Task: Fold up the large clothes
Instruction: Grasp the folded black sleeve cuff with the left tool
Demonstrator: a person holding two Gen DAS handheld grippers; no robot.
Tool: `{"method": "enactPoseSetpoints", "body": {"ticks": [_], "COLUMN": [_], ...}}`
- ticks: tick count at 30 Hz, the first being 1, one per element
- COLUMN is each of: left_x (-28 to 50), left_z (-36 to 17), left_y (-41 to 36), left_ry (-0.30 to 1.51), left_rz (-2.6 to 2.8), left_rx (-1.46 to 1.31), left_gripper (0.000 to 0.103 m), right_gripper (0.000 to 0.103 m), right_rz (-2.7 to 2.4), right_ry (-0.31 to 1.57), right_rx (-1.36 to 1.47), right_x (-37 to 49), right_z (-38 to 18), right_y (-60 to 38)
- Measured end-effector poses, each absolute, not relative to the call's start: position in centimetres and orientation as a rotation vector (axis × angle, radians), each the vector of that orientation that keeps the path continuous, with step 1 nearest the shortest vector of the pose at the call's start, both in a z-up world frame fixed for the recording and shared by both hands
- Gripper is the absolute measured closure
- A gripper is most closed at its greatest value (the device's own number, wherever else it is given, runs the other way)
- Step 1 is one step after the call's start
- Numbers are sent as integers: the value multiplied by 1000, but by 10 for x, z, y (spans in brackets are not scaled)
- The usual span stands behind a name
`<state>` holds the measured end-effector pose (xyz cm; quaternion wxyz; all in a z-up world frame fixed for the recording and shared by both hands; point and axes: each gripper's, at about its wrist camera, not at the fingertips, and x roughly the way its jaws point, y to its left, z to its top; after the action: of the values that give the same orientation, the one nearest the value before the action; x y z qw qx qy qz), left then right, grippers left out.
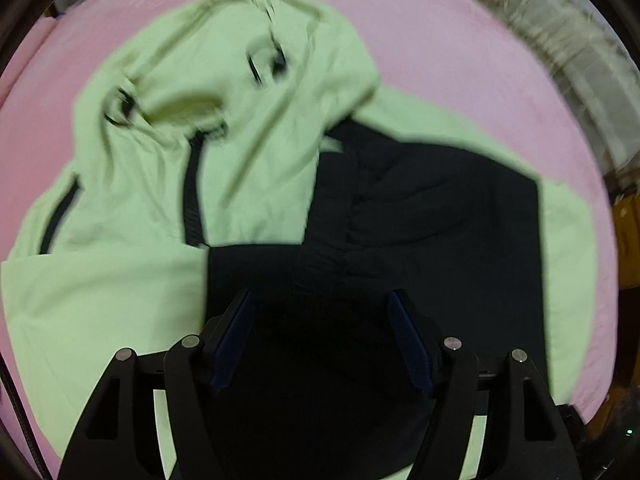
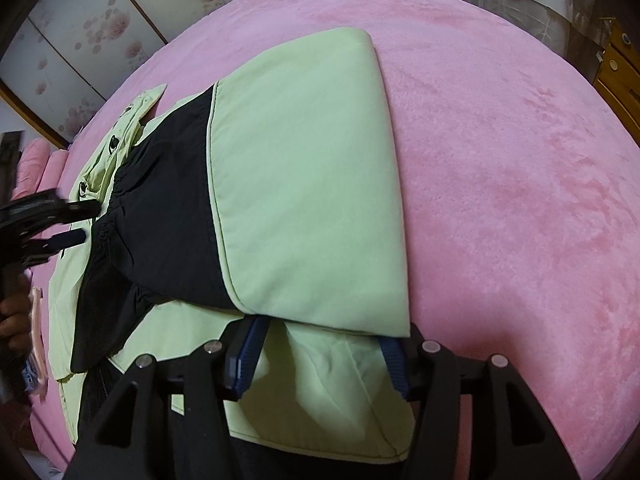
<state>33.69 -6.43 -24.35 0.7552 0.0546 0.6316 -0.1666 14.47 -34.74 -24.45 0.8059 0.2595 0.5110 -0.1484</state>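
While the pale green and black jacket (image 2: 304, 184) is spread half-folded mid-bed on the pink bedspread (image 2: 520, 160), its folded panel could be dragged askew if snagged by the unclenched, empty left gripper (image 1: 322, 336) or right gripper (image 2: 320, 354).

surface: a bed (image 2: 500, 160) covered with a pink plush blanket (image 1: 460, 60) | directly on it: a pale green and black jacket (image 2: 304, 184) is laid out, partly folded, one green panel turned over the black part | pink pillows (image 2: 38, 156) are seen at the far left edge
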Motion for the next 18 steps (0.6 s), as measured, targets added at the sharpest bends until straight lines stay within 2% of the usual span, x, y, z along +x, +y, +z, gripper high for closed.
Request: {"method": "enactPoseSetpoints", "body": {"ticks": [1, 2, 3, 7, 12, 18], "left_x": [336, 331, 327, 312, 296, 281], "left_z": [-252, -255, -254, -250, -205, -128], "left_y": [-69, -75, -80, -97, -94, -40], "left_ry": [1397, 1374, 1341, 1247, 1120, 1015], "left_rz": [-357, -358, -374, -374, -364, -247], "left_rx": [154, 196, 229, 341, 279, 91], "left_gripper": [42, 53, 59, 73, 76, 76], "right_gripper": [48, 47, 47, 44, 41, 41], "right_rz": [-317, -315, -313, -309, -316, -316], "right_ry": [1093, 1093, 1094, 1096, 1091, 1103], "right_rx": [552, 545, 538, 509, 478, 438], "right_x": [145, 145, 146, 148, 153, 159], "right_z": [-244, -244, -245, -246, -247, -243], "right_y": [-348, -347, -347, -344, -342, -340]}}
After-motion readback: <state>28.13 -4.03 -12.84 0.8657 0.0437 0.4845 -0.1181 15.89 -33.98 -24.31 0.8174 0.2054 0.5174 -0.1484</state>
